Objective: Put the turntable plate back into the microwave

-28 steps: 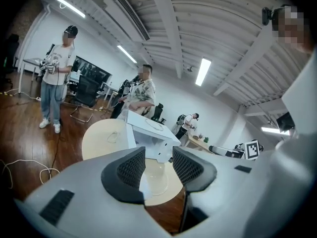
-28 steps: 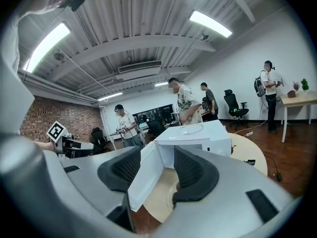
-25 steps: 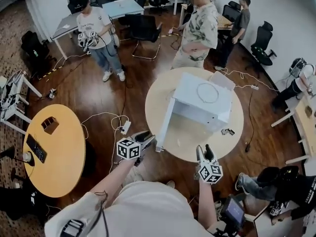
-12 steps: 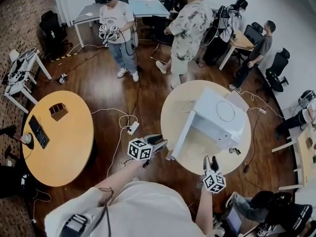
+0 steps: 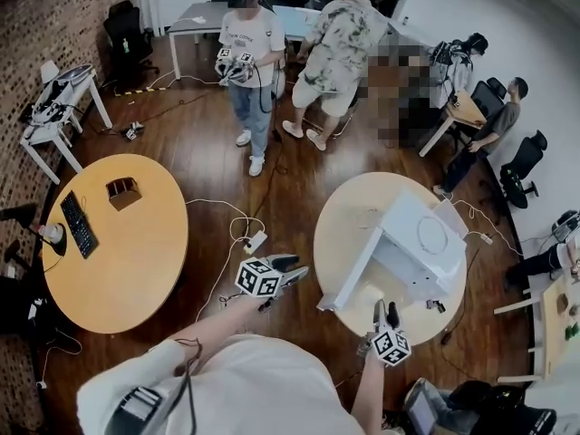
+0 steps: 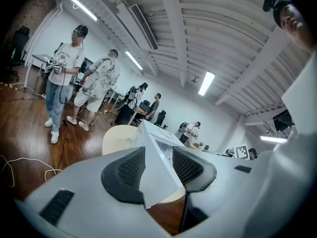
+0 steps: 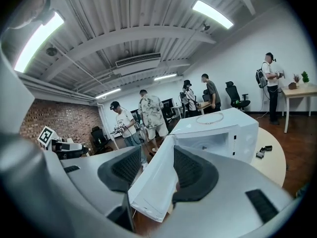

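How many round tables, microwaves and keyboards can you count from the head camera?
Round tables: 2
Microwaves: 1
Keyboards: 1
Total: 4

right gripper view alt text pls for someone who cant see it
The right gripper, fingers apart and holding nothing, faces a white microwave on a round table, its door swung open toward the camera. A round plate lies on the microwave's top; people stand behind.
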Action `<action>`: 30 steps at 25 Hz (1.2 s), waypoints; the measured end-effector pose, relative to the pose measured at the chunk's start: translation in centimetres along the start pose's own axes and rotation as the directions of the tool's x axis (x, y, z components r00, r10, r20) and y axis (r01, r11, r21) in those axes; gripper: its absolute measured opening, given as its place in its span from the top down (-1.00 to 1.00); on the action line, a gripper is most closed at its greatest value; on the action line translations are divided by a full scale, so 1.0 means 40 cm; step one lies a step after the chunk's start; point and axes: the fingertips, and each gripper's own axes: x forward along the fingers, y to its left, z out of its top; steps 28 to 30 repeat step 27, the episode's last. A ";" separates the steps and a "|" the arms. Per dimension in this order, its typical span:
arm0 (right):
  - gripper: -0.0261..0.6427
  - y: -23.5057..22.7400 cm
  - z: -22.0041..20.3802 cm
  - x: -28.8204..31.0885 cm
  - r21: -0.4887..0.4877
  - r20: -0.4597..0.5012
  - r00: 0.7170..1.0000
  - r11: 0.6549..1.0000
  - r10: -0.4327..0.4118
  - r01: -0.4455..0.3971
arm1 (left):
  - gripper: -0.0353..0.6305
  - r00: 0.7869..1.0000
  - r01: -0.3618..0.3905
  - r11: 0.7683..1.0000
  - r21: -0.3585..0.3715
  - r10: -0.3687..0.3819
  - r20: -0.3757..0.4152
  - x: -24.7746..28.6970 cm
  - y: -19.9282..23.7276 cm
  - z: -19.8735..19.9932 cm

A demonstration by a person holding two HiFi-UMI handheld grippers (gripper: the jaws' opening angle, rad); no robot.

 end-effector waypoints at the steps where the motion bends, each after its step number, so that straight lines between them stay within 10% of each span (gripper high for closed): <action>1: 0.28 0.015 -0.006 0.000 -0.012 0.001 1.000 1.000 0.000 0.000 | 0.35 1.000 -0.001 1.000 0.004 0.001 -0.002 -0.014 0.012 0.001; 8: 0.54 0.094 -0.029 -0.018 -0.015 0.049 0.999 1.000 -0.002 0.002 | 0.35 1.000 0.005 1.000 -0.016 -0.005 0.004 -0.073 0.054 0.011; 19: 0.70 0.269 0.065 -0.013 0.125 0.205 0.960 0.968 0.190 -0.219 | 0.35 0.985 0.142 0.946 -0.292 -0.106 0.137 -0.065 0.000 0.061; 24: 0.70 0.278 0.113 0.002 0.059 0.222 0.932 0.950 0.286 -0.306 | 0.35 0.954 0.272 0.883 -0.383 -0.195 0.228 0.015 -0.074 0.100; 27: 0.70 0.251 0.200 0.074 0.070 0.283 0.875 0.902 0.392 -0.426 | 0.35 0.899 0.375 0.872 -0.315 -0.258 0.355 0.083 -0.110 0.217; 30: 0.70 0.251 0.200 0.074 0.070 0.283 0.875 0.902 0.392 -0.426 | 0.35 0.899 0.375 0.872 -0.315 -0.258 0.355 0.083 -0.110 0.217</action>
